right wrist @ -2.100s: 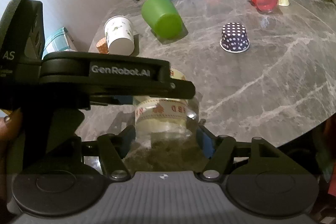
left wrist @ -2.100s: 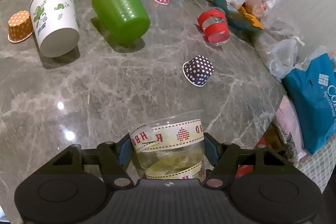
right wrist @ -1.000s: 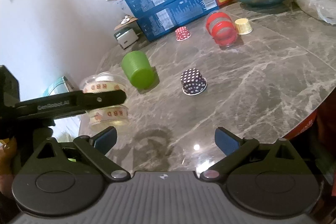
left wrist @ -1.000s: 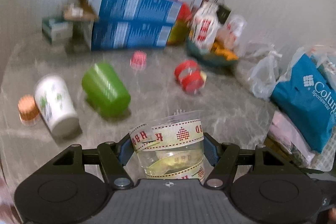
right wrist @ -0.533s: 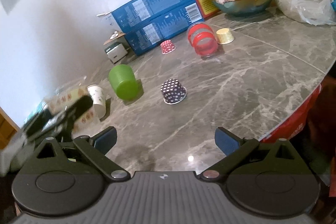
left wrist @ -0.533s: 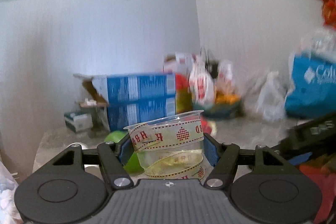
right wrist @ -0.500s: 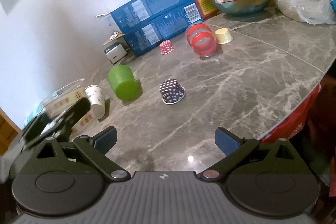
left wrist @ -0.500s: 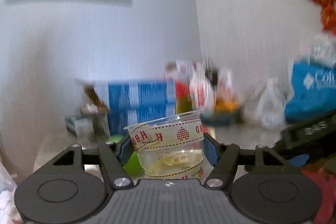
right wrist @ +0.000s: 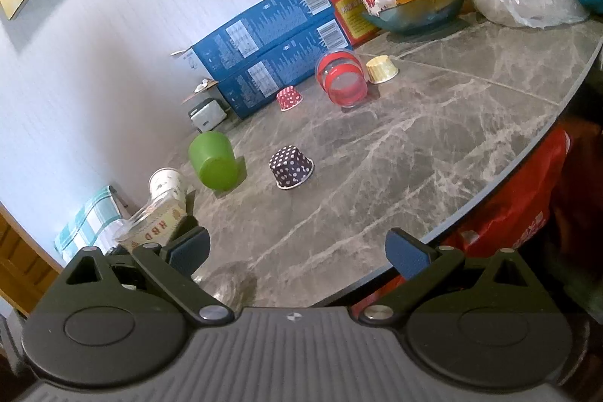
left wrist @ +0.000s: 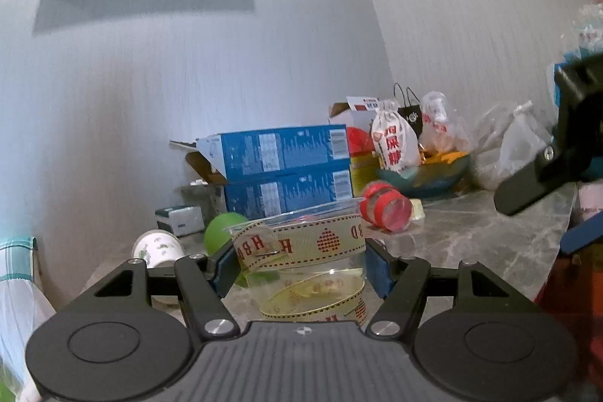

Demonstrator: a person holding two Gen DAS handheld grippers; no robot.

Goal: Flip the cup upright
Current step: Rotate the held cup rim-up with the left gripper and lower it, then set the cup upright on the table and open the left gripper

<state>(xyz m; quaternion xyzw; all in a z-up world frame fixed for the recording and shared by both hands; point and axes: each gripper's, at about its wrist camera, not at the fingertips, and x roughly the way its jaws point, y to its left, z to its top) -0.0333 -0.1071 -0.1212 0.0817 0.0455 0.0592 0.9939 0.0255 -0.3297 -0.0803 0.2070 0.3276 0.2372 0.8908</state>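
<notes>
I am seeing a clear cup (left wrist: 301, 251) wearing cream ribbon with red hearts and letters, a plain green cup (right wrist: 213, 162), a navy white-dotted cup (right wrist: 291, 167), and a grey surface (right wrist: 414, 145) showing white marbled veins.

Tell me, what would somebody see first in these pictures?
First, the clear plastic cup wrapped in cream ribbon with red hearts, gripped mouth-up between the left tongs at the near table edge. Next, the bright green plastic cup lying on its side on the grey marble table, left of a dark polka-dot paper cup sitting upside down. The right tongs are open.
</notes>
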